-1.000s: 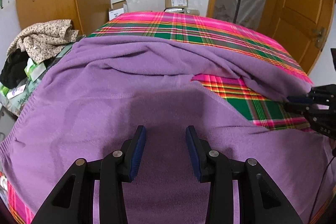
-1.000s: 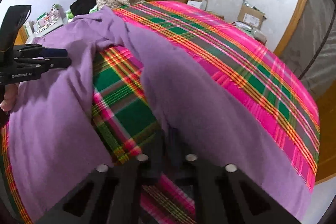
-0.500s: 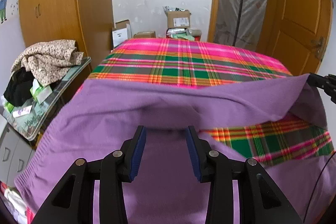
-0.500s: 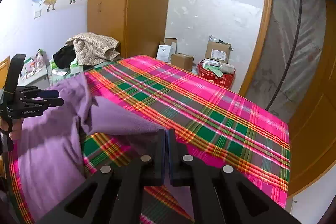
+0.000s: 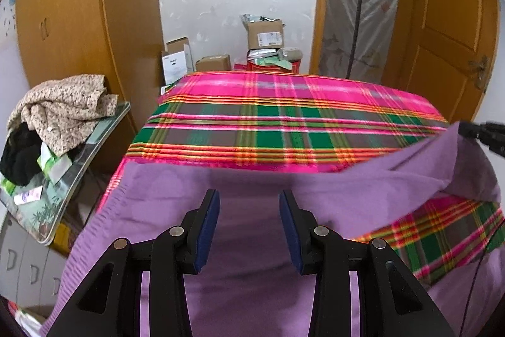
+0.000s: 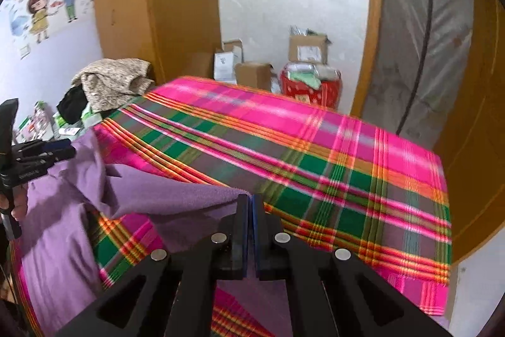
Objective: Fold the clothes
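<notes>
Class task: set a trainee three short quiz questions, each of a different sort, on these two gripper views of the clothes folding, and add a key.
1. True or false: the right gripper is shut on an edge of the purple garment.
2. Multiple choice: the left gripper is (A) shut on the garment, (B) open with the garment lying beneath its fingers, (C) holding a cardboard box.
3. Fill in: the garment lies on a bed covered by a pink and green ____ bedspread.

Key: 1 true; 2 B; 3 plaid.
</notes>
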Tool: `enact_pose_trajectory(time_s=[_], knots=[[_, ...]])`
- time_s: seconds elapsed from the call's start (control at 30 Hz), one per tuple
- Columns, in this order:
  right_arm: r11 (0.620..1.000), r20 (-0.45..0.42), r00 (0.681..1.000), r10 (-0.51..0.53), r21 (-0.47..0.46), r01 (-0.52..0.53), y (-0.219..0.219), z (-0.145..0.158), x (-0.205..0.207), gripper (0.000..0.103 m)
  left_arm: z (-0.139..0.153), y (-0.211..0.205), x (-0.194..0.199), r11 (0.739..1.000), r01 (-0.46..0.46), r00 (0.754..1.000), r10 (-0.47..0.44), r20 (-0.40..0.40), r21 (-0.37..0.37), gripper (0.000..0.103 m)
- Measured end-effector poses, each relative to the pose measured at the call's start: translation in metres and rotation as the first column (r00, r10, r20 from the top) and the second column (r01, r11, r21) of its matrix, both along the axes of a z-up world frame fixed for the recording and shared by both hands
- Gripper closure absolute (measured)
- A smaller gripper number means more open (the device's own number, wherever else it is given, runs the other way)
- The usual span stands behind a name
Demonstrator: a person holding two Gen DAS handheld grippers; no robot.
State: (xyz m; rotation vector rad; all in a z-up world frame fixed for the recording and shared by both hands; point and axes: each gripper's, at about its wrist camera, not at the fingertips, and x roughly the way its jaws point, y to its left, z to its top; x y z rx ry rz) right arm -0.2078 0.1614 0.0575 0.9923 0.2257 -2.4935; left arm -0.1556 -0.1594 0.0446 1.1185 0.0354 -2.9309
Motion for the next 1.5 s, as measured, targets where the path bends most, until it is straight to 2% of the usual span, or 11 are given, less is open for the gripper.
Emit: enact_pose_trajectory(time_s=[0.2,0.4,0.5,0.53,0.6,0.73,0.9,1.13,1.17,1.3,1.5], knots=[[1.000,0.054,0.999,-0.003,0.021,0.002,-0.003,-0.027,-0.006,0.100,-0.010,-0.009,-0.020,0.998,0.061,0.998,-0.061,0.012,0.005,0.062],[1.000,0.077,0.997,-0.010,-0.005,0.010,0.008,-0.033,-0.005,0.100,-0.023,0.010,-0.033,0.982,0.190,0.981,-0.189,0.046,-0.011,0.062],[1.000,0.081,0.997,-0.009,-0.005,0.009,0.009,-0.035,-0.004,0.100,-0.021,0.018,-0.032,0.978,0.208,0.978,-0.209,0.026,0.005,0.062],[1.000,0.083,0.997,-0.009,-0.006,0.009,0.009,-0.036,-0.003,0.100,-0.020,0.020,-0.032,0.977,0.215,0.977,-0.215,0.018,0.009,0.061],[1.000,0.087,0.996,-0.009,-0.007,0.010,0.010,-0.037,-0.003,0.100,-0.017,0.025,-0.029,0.973,0.232,0.973,-0.232,-0.010,-0.012,0.049],[1.000,0.091,0.996,-0.012,-0.014,0.014,0.012,-0.038,-0.002,0.100,-0.016,0.035,-0.027,0.956,0.281,0.959,-0.283,-0.006,-0.085,0.049],[1.000,0.098,0.995,-0.016,-0.022,0.018,0.013,-0.039,-0.002,0.100,-0.025,0.040,-0.035,0.942,0.323,0.946,-0.321,0.041,-0.089,0.049],[1.000,0.104,0.994,-0.019,-0.022,0.021,0.012,-0.041,-0.002,0.100,-0.037,0.056,-0.045,0.897,0.426,0.904,-0.418,0.089,-0.119,0.050],[1.000,0.105,0.994,-0.018,-0.021,0.021,0.012,-0.041,-0.002,0.100,-0.039,0.056,-0.046,0.895,0.432,0.901,-0.424,0.090,-0.112,0.057],[1.000,0.108,0.994,-0.021,-0.021,0.023,0.012,-0.042,-0.002,0.100,-0.043,0.059,-0.049,0.891,0.442,0.896,-0.432,0.101,-0.109,0.096],[0.999,0.091,0.995,-0.027,-0.025,0.030,0.013,-0.038,-0.002,0.100,-0.043,0.062,-0.045,0.892,0.434,0.901,-0.428,0.078,-0.128,0.103]])
